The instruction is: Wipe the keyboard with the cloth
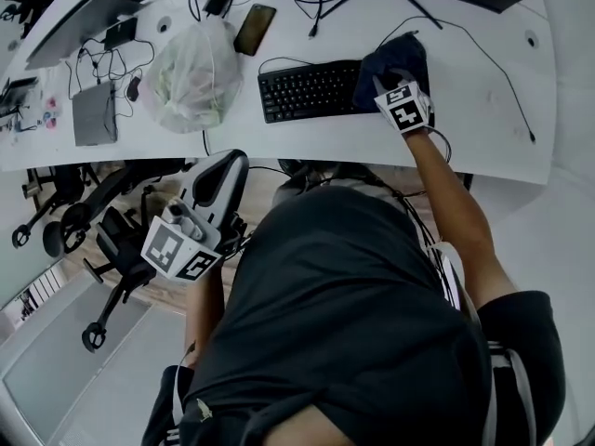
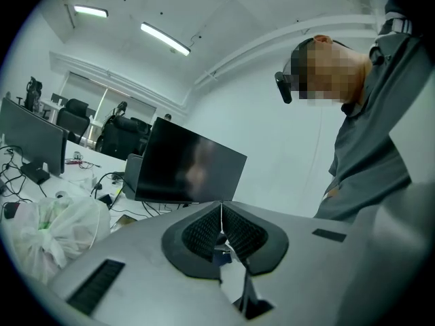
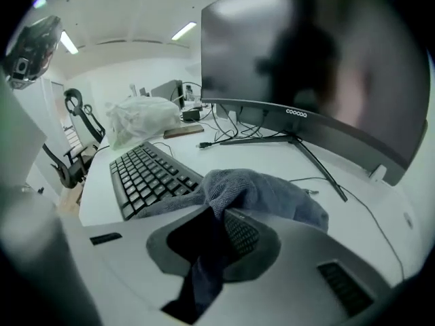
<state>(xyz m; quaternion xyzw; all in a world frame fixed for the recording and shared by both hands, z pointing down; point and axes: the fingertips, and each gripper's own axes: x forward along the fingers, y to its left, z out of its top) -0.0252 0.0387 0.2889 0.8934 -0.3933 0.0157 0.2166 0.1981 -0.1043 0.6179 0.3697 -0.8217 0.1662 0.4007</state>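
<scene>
Gripping a fold of a bunched, dark blue-grey fabric cloth (image 3: 262,189), the right tool (image 3: 219,231) sits at the right-hand end of the flat black rectangular keyboard (image 1: 310,90). Its jaws are clamped on the fabric, and the rest of the cloth is heaped over that end of the keys on the white bench (image 1: 483,82).

From the tool, the bare keys all lie to the person's left. The keyboard's long axis runs side to side along the bench edge, so I judge the stroke wants to sweep leftward along the rows.

The right tool is plainly the nearer one. The left tool (image 1: 218,179) hangs back off the bench, above the office chairs (image 1: 102,240) and well apart from the keyboard, its jaws pressed together on nothing.

I count one keyboard, one cloth and two tools, only one of them on the job. A single crumpled white plastic bag (image 1: 191,77) stands near the keyboard's left end, where a long sweep might nudge it.
</scene>
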